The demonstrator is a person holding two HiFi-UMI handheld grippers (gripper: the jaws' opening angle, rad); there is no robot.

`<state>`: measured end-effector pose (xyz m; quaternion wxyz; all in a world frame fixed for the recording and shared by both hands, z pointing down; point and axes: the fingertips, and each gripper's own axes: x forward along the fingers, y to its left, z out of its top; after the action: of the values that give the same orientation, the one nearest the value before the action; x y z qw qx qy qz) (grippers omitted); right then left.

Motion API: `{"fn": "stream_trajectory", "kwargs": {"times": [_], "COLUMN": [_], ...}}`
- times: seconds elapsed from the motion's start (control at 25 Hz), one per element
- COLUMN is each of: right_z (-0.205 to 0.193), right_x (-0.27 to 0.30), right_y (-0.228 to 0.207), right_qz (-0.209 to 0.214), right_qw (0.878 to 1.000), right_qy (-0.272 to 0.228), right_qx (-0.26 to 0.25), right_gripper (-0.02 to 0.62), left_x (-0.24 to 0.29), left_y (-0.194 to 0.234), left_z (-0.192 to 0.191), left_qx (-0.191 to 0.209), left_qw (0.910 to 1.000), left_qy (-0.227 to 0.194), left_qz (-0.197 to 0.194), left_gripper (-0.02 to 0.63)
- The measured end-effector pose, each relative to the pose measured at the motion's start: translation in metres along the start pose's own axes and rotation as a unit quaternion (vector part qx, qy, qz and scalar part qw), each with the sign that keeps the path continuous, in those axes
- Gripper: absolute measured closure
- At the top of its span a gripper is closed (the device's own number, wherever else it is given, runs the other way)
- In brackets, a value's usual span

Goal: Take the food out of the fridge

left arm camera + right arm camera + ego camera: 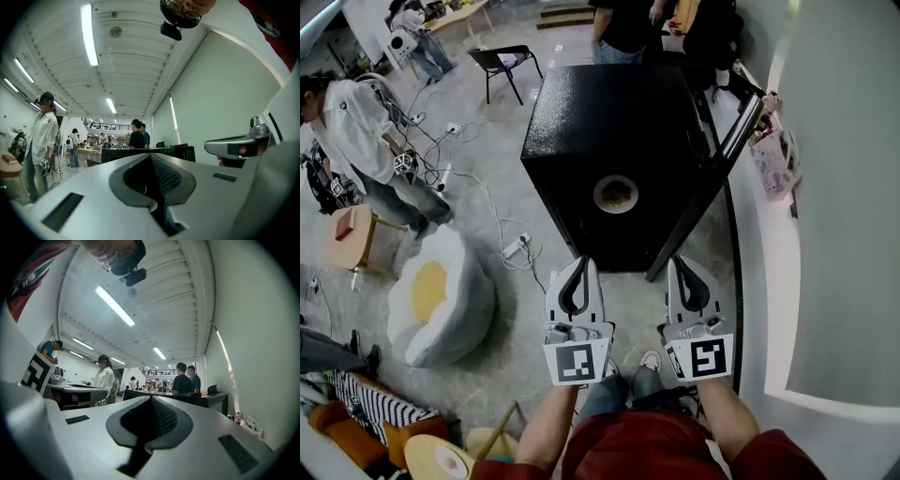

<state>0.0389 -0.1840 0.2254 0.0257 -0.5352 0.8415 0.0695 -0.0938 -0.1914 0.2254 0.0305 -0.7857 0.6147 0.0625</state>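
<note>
A black fridge [619, 141] stands on the floor ahead of me, its door [715, 178] swung open on the right side. On its top, near the front edge, sits a round bowl of food [616, 194]. My left gripper [578, 266] and right gripper [683, 264] hang side by side just short of the fridge's front, both shut and empty. In the left gripper view the jaws [151, 157] meet, with the fridge top [136, 152] beyond. The right gripper view shows the same closed jaws [152, 400] and the fridge top [192, 398].
An egg-shaped cushion [441, 291] and a small round table [347, 239] lie at the left. A person in white [356, 131] stands there among floor cables [487, 211]. A white wall [834, 216] runs along the right, with bags [776, 159] at its foot.
</note>
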Motion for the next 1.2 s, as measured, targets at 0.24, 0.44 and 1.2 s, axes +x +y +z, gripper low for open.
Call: {"fn": "stream_trajectory", "kwargs": {"times": [0.24,0.44,1.2], "right_z": [-0.015,-0.031,-0.095], "right_x": [0.012,0.022,0.043], "right_y": [0.002,0.000,-0.007], "right_qz": [0.009,0.012,0.005], "right_qw": [1.000,1.000,0.999], "right_qy": [0.005,0.011,0.032], "right_qx": [-0.001,-0.002,-0.015], "right_gripper": [0.572,0.572,0.572], "left_x": [0.012,0.019,0.036], "left_y": [0.000,0.006,0.017], "left_z": [-0.019,-0.037,-0.101], "left_qx": [0.009,0.010,-0.009], "left_qw": [0.9999,0.9998,0.9996], "left_qy": [0.010,0.014,0.025], "left_qz": [0.004,0.009,0.013], "left_gripper": [0.594,0.594,0.594]}}
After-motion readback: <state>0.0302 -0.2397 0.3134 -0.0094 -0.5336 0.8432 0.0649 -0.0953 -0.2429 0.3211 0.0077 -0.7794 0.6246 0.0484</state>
